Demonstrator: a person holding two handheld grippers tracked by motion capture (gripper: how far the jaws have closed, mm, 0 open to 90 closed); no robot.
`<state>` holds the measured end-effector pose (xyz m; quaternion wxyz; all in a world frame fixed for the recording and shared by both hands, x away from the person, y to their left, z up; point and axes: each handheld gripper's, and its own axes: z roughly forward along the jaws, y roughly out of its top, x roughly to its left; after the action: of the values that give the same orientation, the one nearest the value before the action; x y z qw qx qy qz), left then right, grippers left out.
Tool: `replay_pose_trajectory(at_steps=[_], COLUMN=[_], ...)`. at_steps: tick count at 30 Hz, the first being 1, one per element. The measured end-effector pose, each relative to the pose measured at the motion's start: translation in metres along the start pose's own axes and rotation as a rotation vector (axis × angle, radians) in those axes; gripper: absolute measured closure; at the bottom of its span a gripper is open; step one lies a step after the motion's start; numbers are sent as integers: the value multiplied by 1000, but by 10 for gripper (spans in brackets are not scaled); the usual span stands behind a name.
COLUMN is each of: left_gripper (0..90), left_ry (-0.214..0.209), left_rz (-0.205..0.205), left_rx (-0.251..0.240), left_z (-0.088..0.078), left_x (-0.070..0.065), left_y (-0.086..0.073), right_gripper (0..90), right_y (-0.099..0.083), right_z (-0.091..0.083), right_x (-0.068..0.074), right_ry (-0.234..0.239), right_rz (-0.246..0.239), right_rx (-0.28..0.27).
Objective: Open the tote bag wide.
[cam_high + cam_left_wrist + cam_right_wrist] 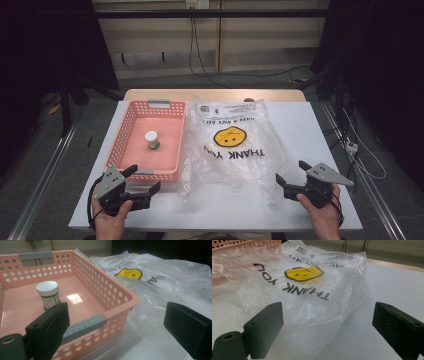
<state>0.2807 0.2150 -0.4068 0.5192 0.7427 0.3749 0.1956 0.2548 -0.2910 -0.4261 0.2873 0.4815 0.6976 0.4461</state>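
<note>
Honestly, the trouble I'd expect here starts with the biggest thing on the desk (320, 150): the plastic bag (232, 145), which lies flat and crumpled over the middle, its printed face up, its left edge lapping against the basket and its near edge reaching towards the front of the desk. It is thin and slippery, so a pinch on it could take both layers at once and leave the mouth shut, or just drag the whole sheet across the white surface. The pink basket (131, 122) sits along the left side of the desk, touching the bag, and it looks light; a tug on the plastic or a knock on its near rim would likely shift it. Inside it, near the middle of the floor, stands a small jar (152, 140) with a white lid, upright and alone, and a jolt to the basket could tip it or set it rolling. The left gripper (145, 181) hovers at the basket's near right corner, jaws spread wide with nothing between them; in the left gripper view one jaw is just beside the grey handle (83, 326), so a careless reach for the jar could catch that rim first. The right gripper (290, 172) waits near the front right of the desk, just off the bag's corner, jaws equally wide apart and empty.
</note>
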Motion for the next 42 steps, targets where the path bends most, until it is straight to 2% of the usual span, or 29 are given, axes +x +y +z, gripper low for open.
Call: replay_pose_trajectory(at_steps=[8,11,14,21,23,24,27,30,31,32,33,36,42], left_gripper=[61,60,62,65,66,66,68,68,68,68,68,63,48], left_ry=[-13,-15,-14,-12,-25,-31,-42,-56,-57,-62,-65,-64,-66], left_rz=[4,23,41,41,41,41,51,47,47,41,40,42,44], left_rx=[2,4,15,17,17,17,24,24,25,26,27,26,30], left_z=[1,1,2,3,2,2,2,2,3,3,3,2,3], left_x=[-2,-4,-5,-5,-4,-4,-4,-3,-3,-3,-3,-2,-3], left_y=[0,0,0,0,0,0,1,1,1,1,1,1,0], right_gripper=[83,97,97,95,83,83,90,99,98,98,96,93,109], right_y=[1,2,4,13,18,18,25,32,34,34,37,46,61], right_z=[-2,-2,0,6,12,12,22,32,35,35,38,48,64], right_x=[0,2,5,15,22,22,31,39,42,42,45,60,73], right_ry=[6,37,49,87,120,120,147,166,186,186,205,248,286], right_rz=[6,10,-6,-33,-42,-42,-69,-100,-108,-108,-110,-148,-194], right_rx=[-4,2,1,21,53,53,109,131,134,134,140,170,211])
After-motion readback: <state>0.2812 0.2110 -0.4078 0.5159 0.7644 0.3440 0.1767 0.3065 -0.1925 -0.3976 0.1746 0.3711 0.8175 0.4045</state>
